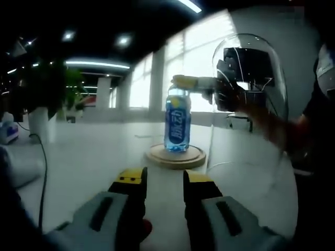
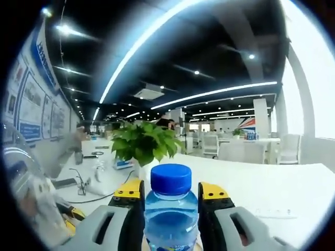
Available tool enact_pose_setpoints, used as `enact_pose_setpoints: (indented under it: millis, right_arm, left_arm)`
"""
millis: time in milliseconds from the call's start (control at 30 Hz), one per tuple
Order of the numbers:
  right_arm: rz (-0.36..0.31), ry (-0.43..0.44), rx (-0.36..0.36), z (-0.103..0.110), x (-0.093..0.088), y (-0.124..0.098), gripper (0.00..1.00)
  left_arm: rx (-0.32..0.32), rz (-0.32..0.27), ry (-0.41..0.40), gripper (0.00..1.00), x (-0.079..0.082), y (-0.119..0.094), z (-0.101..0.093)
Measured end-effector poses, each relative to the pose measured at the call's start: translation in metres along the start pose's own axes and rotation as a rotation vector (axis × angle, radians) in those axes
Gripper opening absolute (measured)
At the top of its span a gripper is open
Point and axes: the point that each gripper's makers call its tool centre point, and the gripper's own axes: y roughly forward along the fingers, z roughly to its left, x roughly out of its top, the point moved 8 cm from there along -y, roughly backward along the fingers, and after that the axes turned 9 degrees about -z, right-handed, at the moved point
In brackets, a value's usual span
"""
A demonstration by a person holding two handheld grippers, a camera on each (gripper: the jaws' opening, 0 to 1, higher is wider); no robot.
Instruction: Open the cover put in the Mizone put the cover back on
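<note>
Blue-labelled clear plastic Mizone bottle point(image 1: 177, 124) stands on round wooden base point(image 1: 176, 157) mid-frame, right gripper point(image 2: 170, 194) jaws closed around its neck to place it, clear glass dome cover point(image 1: 251, 99) off at right, left gripper point(image 1: 164, 180) jaws apart, empty

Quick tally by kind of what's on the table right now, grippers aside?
Bottle: 1
Wooden base: 1
Glass dome cover: 1
Potted plant: 1
Total: 4

Bright windows point(image 1: 201, 68) backlight the dim, soft left gripper view; ceiling light strips point(image 2: 157, 39) glare, edges warped.
</note>
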Motion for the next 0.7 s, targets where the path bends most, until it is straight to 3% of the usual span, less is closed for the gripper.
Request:
enact_pose_setpoints:
  millis: [500,700]
  right_arm:
    - [0.039,-0.061,0.001,0.003,-0.006,-0.037,0.25]
    - [0.061,-0.076,-0.025,-0.002,-0.014,-0.058,0.17]
  left_arm:
    - [-0.005,0.002,0.002,0.22,0.000,0.000,-0.001]
    - [-0.004,0.003,0.004,0.22,0.000,0.001,-0.001]
